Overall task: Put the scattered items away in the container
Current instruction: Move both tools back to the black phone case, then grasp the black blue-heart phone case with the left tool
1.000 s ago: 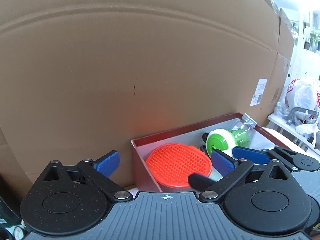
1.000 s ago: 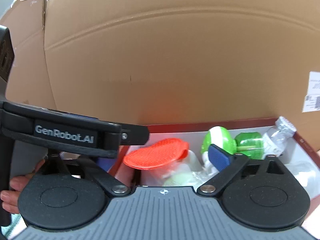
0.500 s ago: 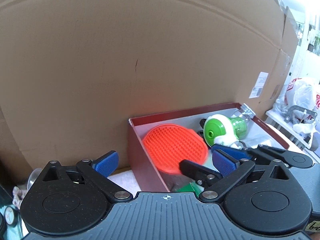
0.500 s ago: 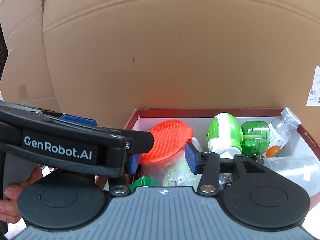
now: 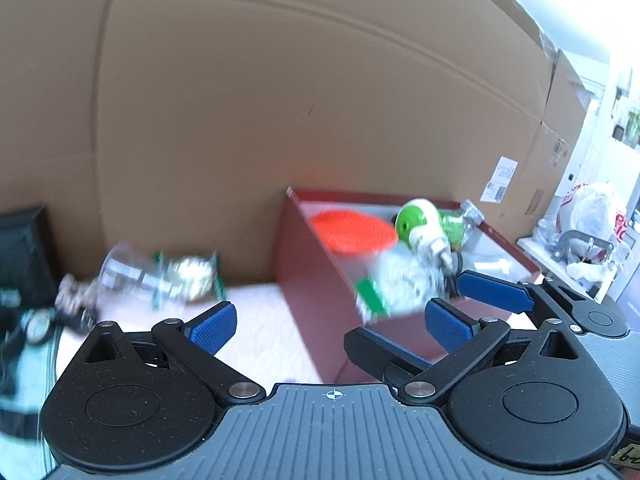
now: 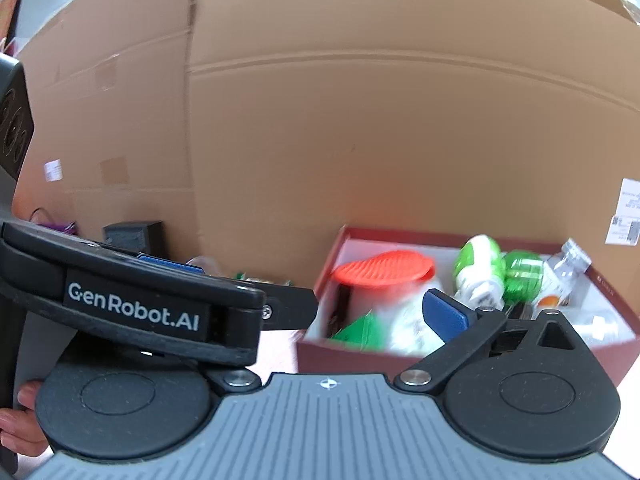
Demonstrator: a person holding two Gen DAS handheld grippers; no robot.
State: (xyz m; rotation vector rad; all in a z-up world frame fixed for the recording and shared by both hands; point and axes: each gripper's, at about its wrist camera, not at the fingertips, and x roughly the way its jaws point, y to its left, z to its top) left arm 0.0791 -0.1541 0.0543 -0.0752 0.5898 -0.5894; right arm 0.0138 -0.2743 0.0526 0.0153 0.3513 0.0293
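The dark red box [image 5: 304, 280] stands against the cardboard wall and holds an orange bristled pad [image 5: 352, 230], a green-and-white device [image 5: 416, 220], a clear bottle [image 6: 564, 276] and a clear packet with a green tag [image 5: 396, 284] at its near edge. The box also shows in the right wrist view [image 6: 400, 354]. My left gripper [image 5: 328, 326] is open and empty, left of and in front of the box. My right gripper [image 6: 320, 312] is open and empty before the box; the left gripper hides its left finger. A clear packet with green and gold contents [image 5: 160, 276] lies on the table at left.
A large cardboard wall [image 5: 280, 100] closes the back. A black object [image 5: 24, 256] and small items sit at the far left. A white bag and clutter [image 5: 592, 220] lie at the far right. The table surface [image 5: 260, 320] is pale pink.
Both grippers have drawn back from the box and swung left. The right gripper has opened wider. The clear packet with the green tag now lies in the box's near edge.
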